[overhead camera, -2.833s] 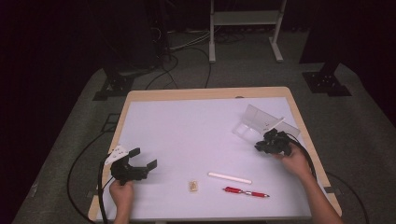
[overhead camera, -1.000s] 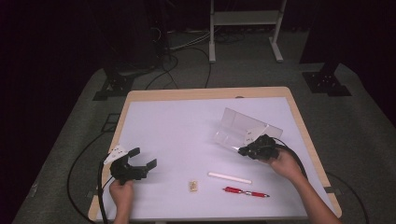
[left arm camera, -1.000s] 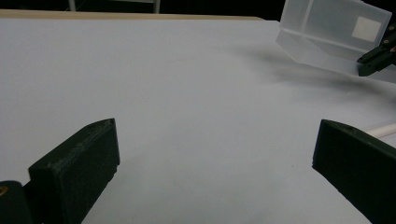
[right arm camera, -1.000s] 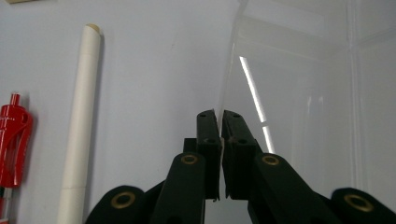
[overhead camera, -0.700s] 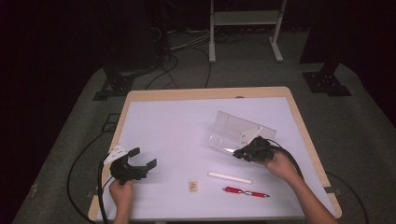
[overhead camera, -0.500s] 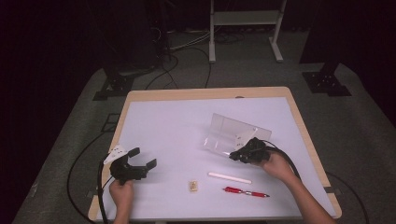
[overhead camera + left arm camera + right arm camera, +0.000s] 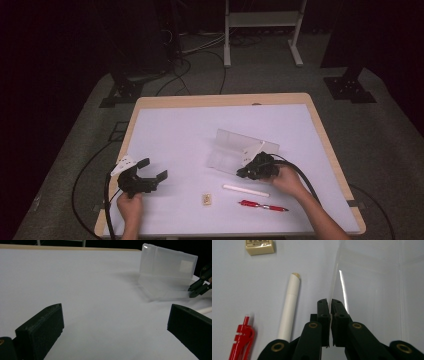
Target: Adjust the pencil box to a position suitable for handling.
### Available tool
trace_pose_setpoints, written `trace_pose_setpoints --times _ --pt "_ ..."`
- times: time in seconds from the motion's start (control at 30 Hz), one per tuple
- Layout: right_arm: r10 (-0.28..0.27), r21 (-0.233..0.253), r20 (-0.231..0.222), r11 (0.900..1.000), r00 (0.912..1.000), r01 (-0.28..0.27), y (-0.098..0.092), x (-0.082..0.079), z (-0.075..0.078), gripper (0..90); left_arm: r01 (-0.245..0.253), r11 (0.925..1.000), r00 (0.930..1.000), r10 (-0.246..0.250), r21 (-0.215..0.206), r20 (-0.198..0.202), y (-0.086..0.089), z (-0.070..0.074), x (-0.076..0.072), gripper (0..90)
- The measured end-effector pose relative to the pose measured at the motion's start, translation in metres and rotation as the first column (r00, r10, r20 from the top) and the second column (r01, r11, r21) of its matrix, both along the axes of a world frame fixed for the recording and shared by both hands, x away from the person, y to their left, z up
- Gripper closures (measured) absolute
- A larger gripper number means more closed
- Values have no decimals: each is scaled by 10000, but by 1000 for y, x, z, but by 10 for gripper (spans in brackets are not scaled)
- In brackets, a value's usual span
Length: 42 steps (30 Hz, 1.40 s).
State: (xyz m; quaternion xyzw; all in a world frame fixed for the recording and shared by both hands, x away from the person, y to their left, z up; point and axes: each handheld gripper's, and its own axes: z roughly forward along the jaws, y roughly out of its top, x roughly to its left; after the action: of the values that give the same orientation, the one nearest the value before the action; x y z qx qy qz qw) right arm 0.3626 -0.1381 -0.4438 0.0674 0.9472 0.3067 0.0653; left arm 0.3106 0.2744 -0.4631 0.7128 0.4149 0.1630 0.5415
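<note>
One table, white top with a pale wood rim.

One clear plastic case, lying open right of the table's centre: one leaf flat on the top, the other standing up from it at the far side. Its long axis runs from the near left toward the far right in the high view. In the left gripper view the same case sits at upper right, its upright leaf bearing a pale square label.

One white marker, lying flat just near of the case, long axis roughly left to right, tilted slightly toward me at its right end.

One red pen, lying flat near the marker on my side, almost parallel to it, apart from it.

One small cream eraser, left of the marker and pen, apart from both.

Two grippers, both mine. My right gripper is pinched together on the edge of the case's flat leaf. My left gripper rests at the near left of the table, its jaws spread wide with bare tabletop between them, well apart from the case.
</note>
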Motion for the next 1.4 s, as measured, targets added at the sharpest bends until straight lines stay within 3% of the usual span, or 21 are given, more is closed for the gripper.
trace_pose_setpoints --times 0.3,0.57,0.63,0.97,1.4 --pt "111 -108 -194 9999 9997 -113 6 -1 -7 857 4 10000 10000 -4 4 -2 0 0 0 0" --pt "-154 -45 -406 9999 9991 153 4 -1 -8 839 2 10000 10000 -2 5 -7 0 0 0 0" --pt "-224 162 -422 9996 9989 231 3 -1 -6 792 6 10000 10000 -6 8 -9 0 0 0 0" --pt "-580 905 -768 9938 9954 649 -6 -10 10 745 6 10000 10000 -6 -6 -17 0 0 0 1" --pt "-486 572 -1155 9968 9921 555 -4 -30 5 744 -4 10000 10000 4 16 -20 0 0 0 0"
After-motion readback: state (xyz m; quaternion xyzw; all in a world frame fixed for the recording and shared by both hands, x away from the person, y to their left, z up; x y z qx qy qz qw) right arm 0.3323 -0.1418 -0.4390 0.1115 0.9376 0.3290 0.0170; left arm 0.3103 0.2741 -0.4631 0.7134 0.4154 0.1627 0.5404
